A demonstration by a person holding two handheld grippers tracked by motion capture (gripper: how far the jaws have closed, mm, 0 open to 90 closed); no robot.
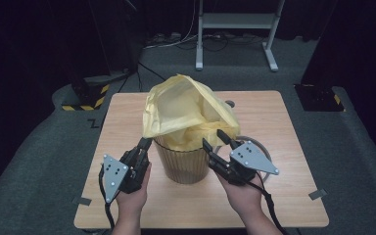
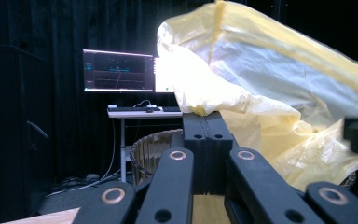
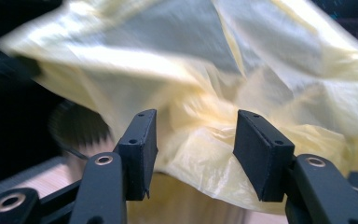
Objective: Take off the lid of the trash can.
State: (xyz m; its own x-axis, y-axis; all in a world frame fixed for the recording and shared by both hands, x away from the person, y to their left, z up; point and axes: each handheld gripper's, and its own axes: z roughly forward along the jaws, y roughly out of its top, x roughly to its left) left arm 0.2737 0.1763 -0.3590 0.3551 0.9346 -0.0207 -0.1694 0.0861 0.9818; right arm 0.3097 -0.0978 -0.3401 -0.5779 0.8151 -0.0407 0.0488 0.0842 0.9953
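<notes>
A ribbed translucent bin (image 1: pixel 183 164) stands mid-table, lined with a yellow plastic bag (image 1: pixel 186 110) that billows above its rim. My left gripper (image 1: pixel 145 143) is at the bin's left rim, jaws shut together, and the bag's lower edge runs into its tips. In the left gripper view the closed left gripper (image 2: pixel 207 119) meets a fold of the bag (image 2: pixel 270 93), with the bin's rim (image 2: pixel 154 144) behind. My right gripper (image 1: pixel 213 138) is at the bin's right rim. In the right gripper view it (image 3: pixel 196 121) stands open, with the bag (image 3: pixel 191 70) between the pads but not pressed.
The wooden table (image 1: pixel 274 112) has bare room on all sides of the bin. A grey ring (image 1: pixel 263 147) lies by the right hand. A white stand (image 1: pixel 235 22) and black bases (image 1: pixel 85 100) stand on the floor beyond. A lit monitor (image 2: pixel 119 70) is farther off.
</notes>
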